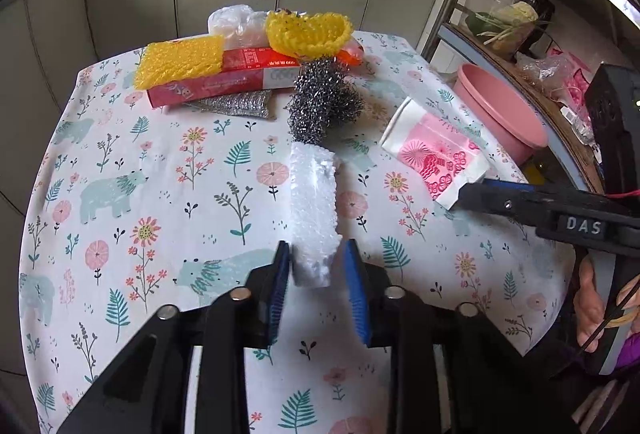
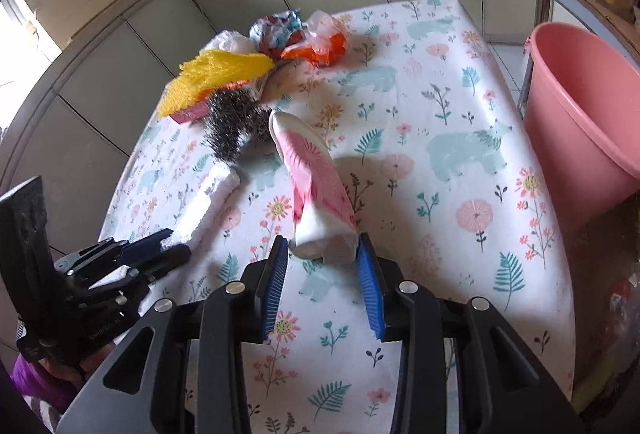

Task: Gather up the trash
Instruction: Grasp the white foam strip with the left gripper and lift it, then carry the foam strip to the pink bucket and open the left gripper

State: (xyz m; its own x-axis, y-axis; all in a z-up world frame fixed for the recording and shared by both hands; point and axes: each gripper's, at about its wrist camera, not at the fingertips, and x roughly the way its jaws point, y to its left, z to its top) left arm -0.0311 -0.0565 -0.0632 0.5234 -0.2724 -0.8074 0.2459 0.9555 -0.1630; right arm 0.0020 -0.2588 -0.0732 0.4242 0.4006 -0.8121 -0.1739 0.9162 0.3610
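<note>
A table (image 1: 120, 154) under a cloth printed with bears and flowers carries a scatter of trash. A person holds a pair of tongs in each hand.

The left tongs (image 1: 316, 266) point down at a white foam strip (image 1: 312, 206) lying near the middle of the table, its near end between the blue pads. The left pad touches the foam; the right pad stands just clear, so the tongs are apart around it, not clamped.

The right tongs (image 2: 322, 254) straddle the near end of a crushed paper cup (image 2: 316, 186), white with pink print, lying on its side toward the table's right edge. Both pads sit just beside the cup; whether they press it cannot be told, and no squeeze shows.

Along the far edge lie yellow netting (image 1: 180, 60), a red box (image 1: 224, 82), a steel scourer (image 1: 320, 98), a silver cloth (image 1: 236, 104) and plastic bags (image 1: 236, 22). A pink bucket (image 2: 588, 102) stands off the right edge, probably the bin.

Both pieces look very light. The foam is stiff but crumbly, so a gentle grip across its narrow sides suits it. The cup is soft and already flattened; pinching its flat faces near the end should hold it, though smooth paper may slip.
</note>
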